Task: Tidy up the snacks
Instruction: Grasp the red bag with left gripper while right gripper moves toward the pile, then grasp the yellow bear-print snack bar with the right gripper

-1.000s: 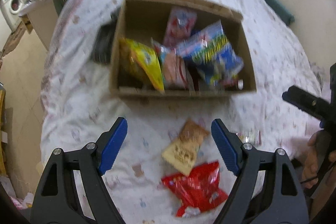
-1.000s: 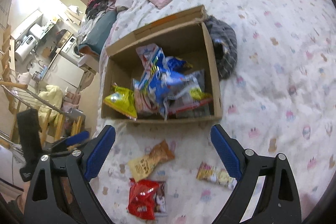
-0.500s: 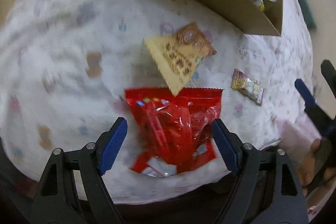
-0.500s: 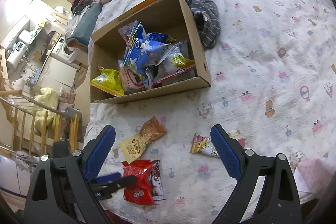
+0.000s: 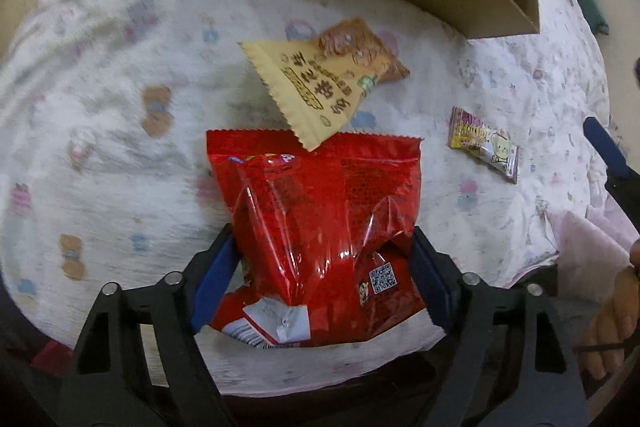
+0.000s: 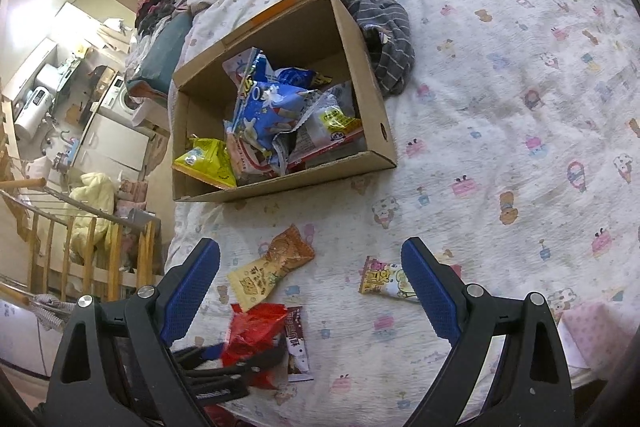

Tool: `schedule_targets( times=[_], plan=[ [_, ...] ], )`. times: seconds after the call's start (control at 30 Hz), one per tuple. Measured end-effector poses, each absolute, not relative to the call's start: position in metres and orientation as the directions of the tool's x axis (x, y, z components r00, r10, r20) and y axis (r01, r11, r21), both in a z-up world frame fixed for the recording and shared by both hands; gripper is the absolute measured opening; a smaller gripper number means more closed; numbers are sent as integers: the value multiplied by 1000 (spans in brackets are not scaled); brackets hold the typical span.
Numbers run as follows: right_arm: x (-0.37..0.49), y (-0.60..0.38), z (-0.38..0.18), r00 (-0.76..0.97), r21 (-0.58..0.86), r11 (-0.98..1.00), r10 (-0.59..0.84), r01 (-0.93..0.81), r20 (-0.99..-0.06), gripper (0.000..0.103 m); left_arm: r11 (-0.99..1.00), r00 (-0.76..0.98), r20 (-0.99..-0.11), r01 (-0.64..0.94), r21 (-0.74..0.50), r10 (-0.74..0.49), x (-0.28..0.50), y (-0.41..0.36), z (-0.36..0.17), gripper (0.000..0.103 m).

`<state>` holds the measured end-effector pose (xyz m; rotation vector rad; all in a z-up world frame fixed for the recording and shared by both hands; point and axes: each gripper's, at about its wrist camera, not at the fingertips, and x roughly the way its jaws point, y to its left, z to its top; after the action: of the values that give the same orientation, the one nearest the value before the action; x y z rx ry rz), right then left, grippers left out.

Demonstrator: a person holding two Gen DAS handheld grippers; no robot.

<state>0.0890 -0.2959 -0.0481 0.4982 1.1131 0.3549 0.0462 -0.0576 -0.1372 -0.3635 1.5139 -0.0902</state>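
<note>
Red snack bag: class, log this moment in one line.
left gripper: straddling crinkly red plastic snack bag, jaws open | right gripper: open, empty | brown cardboard box: part-filled

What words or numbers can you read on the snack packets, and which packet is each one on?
Nothing is clear enough to quote.
red bag: a QR code and small print, too small to read.
yellow packet: big Chinese characters, upside down, too blurred.
small candy packet: lettering blurred.
blue bag in the box: letters crumpled, unreadable.

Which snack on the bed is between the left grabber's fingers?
The big red bag. The left gripper straddles its lower end; the yellow-orange packet and small pink candy packet lie farther off.
</note>
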Motion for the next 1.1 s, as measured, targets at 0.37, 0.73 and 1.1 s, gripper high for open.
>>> schedule_targets(
  times=[0.37, 0.73, 1.1],
  plan=[
    [96, -313, -81, 313, 456, 882, 403, 119, -860, 100, 957, 123, -951, -24, -290, -285, 44, -31, -71, 63],
    [104, -293, -138, 110, 281, 943, 265, 177, -958, 103, 970, 322, -924, -52, -237, -208, 98, 1, -34, 63],
    [127, -247, -172, 54, 50, 994, 46, 94, -997, 103, 970, 330, -925, -83, -229, -190, 98, 16, -54, 63]
  ],
)
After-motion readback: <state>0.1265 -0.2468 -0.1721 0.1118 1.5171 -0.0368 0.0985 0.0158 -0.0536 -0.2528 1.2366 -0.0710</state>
